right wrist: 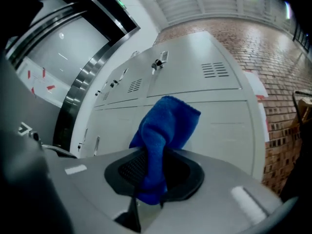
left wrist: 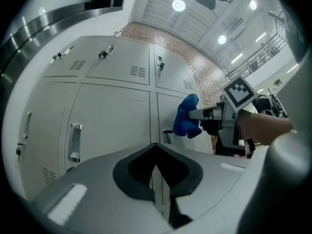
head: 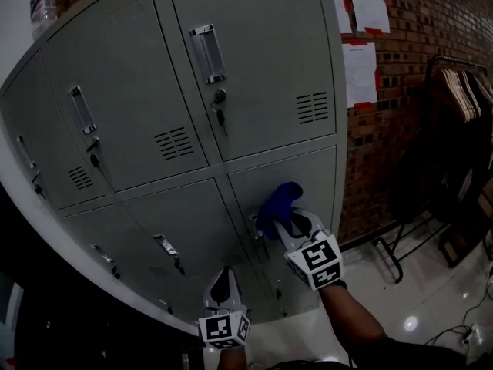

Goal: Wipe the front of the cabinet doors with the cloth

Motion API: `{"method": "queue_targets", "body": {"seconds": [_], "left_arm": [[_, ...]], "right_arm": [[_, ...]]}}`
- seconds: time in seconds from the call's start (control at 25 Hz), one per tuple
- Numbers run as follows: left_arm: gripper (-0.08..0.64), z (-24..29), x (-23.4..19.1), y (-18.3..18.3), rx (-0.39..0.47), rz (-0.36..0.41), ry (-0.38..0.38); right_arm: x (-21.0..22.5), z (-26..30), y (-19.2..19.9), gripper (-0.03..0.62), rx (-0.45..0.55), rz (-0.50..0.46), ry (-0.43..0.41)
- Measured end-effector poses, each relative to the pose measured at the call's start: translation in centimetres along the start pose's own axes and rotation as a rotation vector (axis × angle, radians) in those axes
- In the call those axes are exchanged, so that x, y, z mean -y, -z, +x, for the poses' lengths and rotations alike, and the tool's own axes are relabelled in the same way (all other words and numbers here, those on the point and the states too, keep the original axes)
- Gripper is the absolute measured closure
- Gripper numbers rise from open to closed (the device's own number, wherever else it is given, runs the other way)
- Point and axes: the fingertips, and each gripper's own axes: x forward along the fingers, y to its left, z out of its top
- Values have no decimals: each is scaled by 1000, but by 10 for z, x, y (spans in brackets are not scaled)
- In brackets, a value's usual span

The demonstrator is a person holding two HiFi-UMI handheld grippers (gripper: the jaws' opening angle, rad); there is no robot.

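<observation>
My blue cloth [right wrist: 163, 130] is pinched tight in the jaws of my right gripper [right wrist: 151, 179]. Most of the cloth sticks out past the jaws in a soft floppy lump, and a little end hangs down behind them. In the head view the cloth [head: 279, 201] is up against the lower right door [head: 312, 177] of the gray cabinet, near the door's left edge and just above its small handle [head: 256, 230]. I cannot tell if the cloth is really touching the door. My right gripper [head: 283, 220] points up at that door, and its marker cube [head: 316, 262] sits close to my hand. My left gripper [head: 223, 277] is lower and more to the left, in front of the next lower door [head: 185, 222]. Its jaws are pressed together with nothing in them, and I can see that best in the left gripper view [left wrist: 156, 162]. From there the cloth [left wrist: 186, 115] shows off to the right. The cabinet has 2 rows of doors. The upper right door [head: 269, 60] has a shiny handle [head: 208, 52], a key in its lock [head: 220, 99] and some air slots [head: 312, 108]. A bottle [head: 42, 6] stands on top of the cabinet. To the right is a brick wall [head: 431, 21] with papers [head: 359, 72] stuck on it, and a rack with hangers [head: 462, 91] stands on the shiny floor [head: 416, 299].
</observation>
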Motion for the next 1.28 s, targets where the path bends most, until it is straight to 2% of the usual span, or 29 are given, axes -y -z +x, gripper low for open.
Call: {"method": "queue_targets", "body": {"seconds": [0.12, 0.28, 0.52, 0.64, 0.72, 1.0, 1.28], "left_arm": [[543, 1, -11, -16, 29, -4, 8], [543, -6, -22, -23, 31, -1, 16], [543, -8, -44, -11, 6, 2, 21], [543, -9, -46, -1, -3, -23, 12], [543, -9, -48, 2, -19, -14, 17], [543, -5, -39, 1, -22, -19, 37], [543, -7, -32, 23, -60, -12, 40]], "right_arm": [[-33, 22, 3, 518, -19, -35, -37], [-54, 43, 8, 518, -62, -68, -55], [-53, 63, 17, 518, -92, -72, -23], [-51, 63, 17, 518, -102, -70, -46], [-50, 60, 18, 518, -105, -74, -45], [12, 30, 31, 518, -144, -108, 48], [89, -8, 48, 518, -207, -160, 181]]}}
